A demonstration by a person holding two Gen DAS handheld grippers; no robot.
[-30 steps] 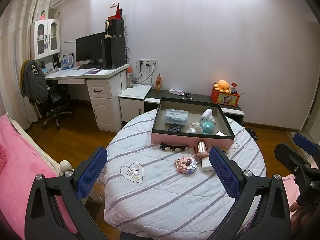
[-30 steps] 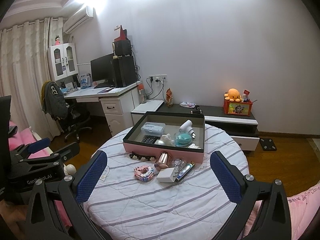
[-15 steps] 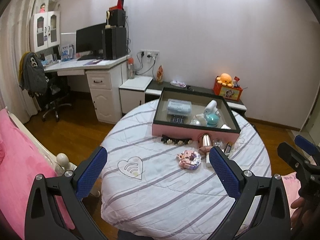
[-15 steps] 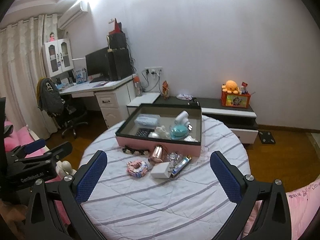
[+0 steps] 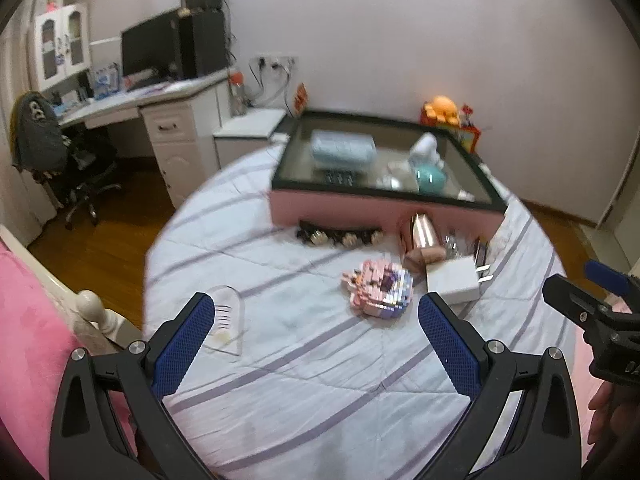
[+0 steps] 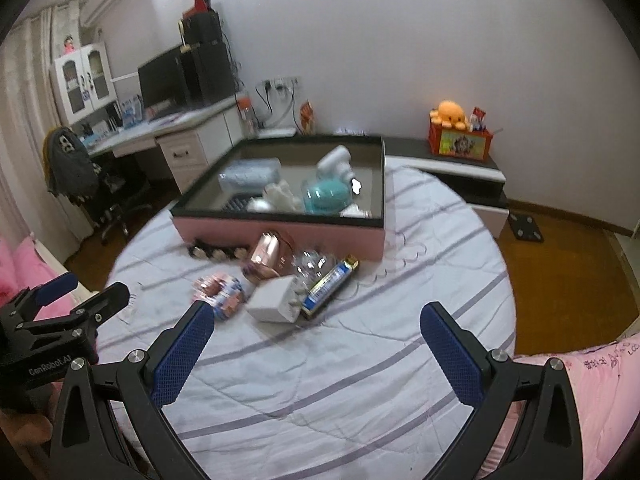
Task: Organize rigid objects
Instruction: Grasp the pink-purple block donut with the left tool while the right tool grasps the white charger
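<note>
A pink box with a dark rim [image 5: 340, 206] [image 6: 280, 232] sits at the far side of the round table and holds several items. In front of it lie a black flowered hair clip [image 5: 340, 237] [image 6: 212, 252], a rose-gold bottle [image 5: 422, 236] [image 6: 268, 258], a pink block toy [image 5: 378, 288] [image 6: 220, 292], a white charger [image 5: 452, 280] [image 6: 274, 300] and a blue tube [image 6: 330, 284]. My left gripper [image 5: 316, 340] is open and empty, short of the block toy. My right gripper [image 6: 316, 344] is open and empty, short of the charger.
The round table has a white striped cloth [image 5: 320, 380] [image 6: 360, 360]. A pink bed [image 5: 24, 320] lies at the left, pink bedding [image 6: 600, 380] at the right. A desk with chair [image 5: 80, 152] and a low cabinet [image 6: 460, 168] stand by the wall.
Both grippers have moved forward and down toward the table, so the loose items and box appear larger and nearer. Both stay open and empty.
</note>
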